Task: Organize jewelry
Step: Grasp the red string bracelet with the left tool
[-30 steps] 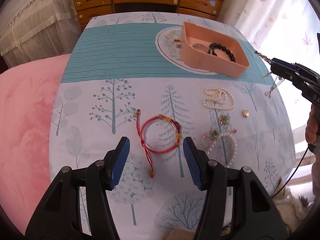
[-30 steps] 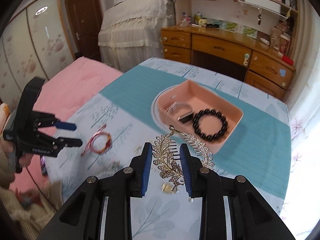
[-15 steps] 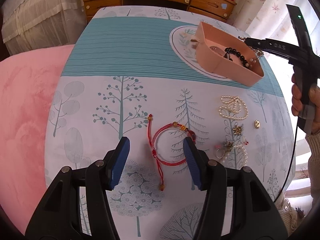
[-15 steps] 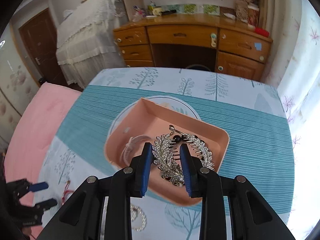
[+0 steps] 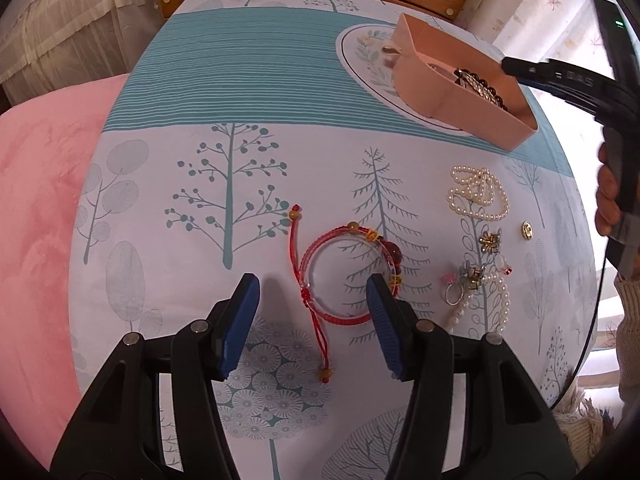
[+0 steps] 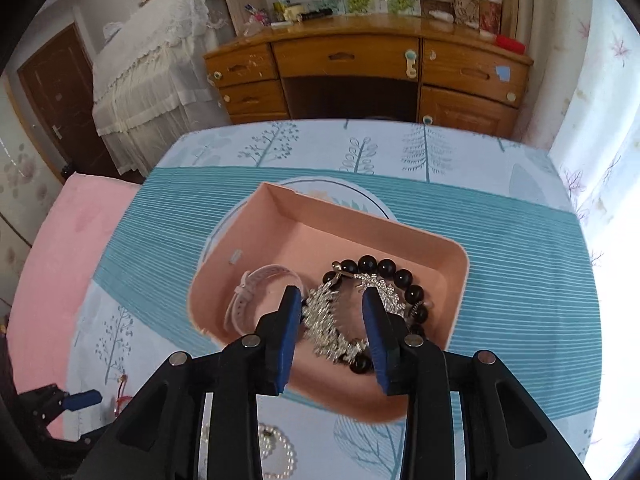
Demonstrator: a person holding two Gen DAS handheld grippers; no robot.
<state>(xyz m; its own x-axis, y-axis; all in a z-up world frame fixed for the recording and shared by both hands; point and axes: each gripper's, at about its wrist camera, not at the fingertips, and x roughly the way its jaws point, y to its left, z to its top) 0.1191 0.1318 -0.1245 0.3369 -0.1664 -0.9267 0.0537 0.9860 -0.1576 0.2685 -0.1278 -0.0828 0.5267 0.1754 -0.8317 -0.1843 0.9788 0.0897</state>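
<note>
The left gripper (image 5: 312,312) hangs low over the tablecloth (image 5: 240,100) with its jaws spread wide and empty. The red cord bracelet (image 5: 344,280) lies flat just ahead of them. Its ring sits toward the right-hand finger, whose tip overlaps the ring's edge, and its two tails run roughly toward and away from the camera. The left-hand finger stands apart from the cord. This gripper is clearly the nearer one to the bracelet, and a close would likely need a small shift rightward to centre the ring.

Further right lie the pearl strand (image 5: 478,194), a ring (image 5: 454,294) and small charms, then the pink tray (image 5: 436,80).

The right gripper (image 6: 332,320) is over the tray's near end, jaws parted. The silver leaf hair comb (image 6: 326,320) lies between them on the black bead bracelet (image 6: 384,268), seemingly released.
</note>
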